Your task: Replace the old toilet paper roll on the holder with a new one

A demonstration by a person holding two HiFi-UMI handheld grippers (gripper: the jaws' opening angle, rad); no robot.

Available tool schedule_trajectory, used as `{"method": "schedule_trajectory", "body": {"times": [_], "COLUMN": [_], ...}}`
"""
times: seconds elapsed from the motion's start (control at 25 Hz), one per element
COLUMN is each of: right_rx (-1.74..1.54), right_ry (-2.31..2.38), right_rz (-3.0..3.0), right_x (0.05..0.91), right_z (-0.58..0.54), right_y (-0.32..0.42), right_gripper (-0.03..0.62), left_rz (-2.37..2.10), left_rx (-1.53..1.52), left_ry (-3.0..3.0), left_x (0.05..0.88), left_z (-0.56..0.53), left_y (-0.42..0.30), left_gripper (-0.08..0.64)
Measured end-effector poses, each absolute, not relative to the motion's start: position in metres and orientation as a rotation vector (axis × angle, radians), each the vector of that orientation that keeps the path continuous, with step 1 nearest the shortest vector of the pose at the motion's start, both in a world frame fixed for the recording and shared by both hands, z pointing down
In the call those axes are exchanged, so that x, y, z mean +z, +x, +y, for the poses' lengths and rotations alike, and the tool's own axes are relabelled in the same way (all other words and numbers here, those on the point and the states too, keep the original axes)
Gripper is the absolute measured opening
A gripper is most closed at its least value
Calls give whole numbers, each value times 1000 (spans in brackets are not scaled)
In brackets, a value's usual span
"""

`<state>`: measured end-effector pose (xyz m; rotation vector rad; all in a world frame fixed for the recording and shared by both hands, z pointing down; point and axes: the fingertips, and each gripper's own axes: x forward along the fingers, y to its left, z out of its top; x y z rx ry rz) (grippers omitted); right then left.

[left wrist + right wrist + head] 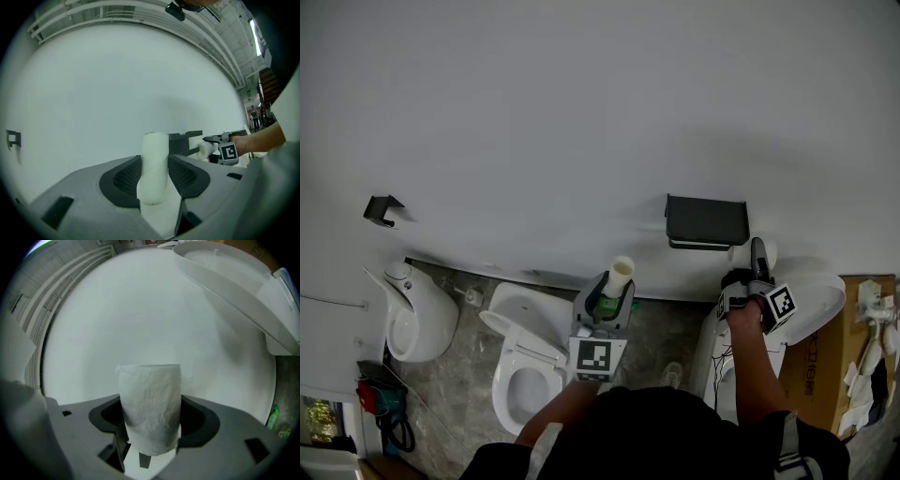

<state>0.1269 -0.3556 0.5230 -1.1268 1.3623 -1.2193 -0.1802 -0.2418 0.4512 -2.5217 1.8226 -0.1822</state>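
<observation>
My left gripper (612,289) is shut on a bare, pale cardboard tube (620,276), which stands upright between its jaws (153,165) over the toilet. My right gripper (758,259) is shut on a fresh white toilet paper roll (150,401). In the head view that roll (766,250) sits just right of and slightly below the black wall holder (705,222). The left gripper view shows the holder (185,138) past the tube, with the right gripper (216,143) beside it. No roll shows on the holder.
A white toilet (523,364) sits below the left gripper, and a urinal (420,317) stands at the left. A small black hook (382,209) is on the wall. A second white toilet's lid (817,298) and a cardboard box (823,367) stand at the right.
</observation>
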Motion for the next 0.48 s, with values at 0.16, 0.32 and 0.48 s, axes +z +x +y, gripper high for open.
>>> {"method": "schedule_trajectory", "body": {"times": [0.16,0.32,0.48], "right_rx": [-1219,-1232,-1247], "right_ry": [-1088,-1078,-1048], "right_rz": [1341,1336,1372], "right_x": [521,521,519], "right_z": [-357,-361,-362], "right_y": [125,121,107], "right_gripper": [318,318,318], "left_rz": [1814,1820,1865], "left_rx": [-210,-202,-157], "left_ry": [-2515,-2532,-2512], "left_x": [455,456,451], "left_z": [-240,-238,-239], "left_y": [-182,-182,-189], "left_gripper": [175,175,175]}}
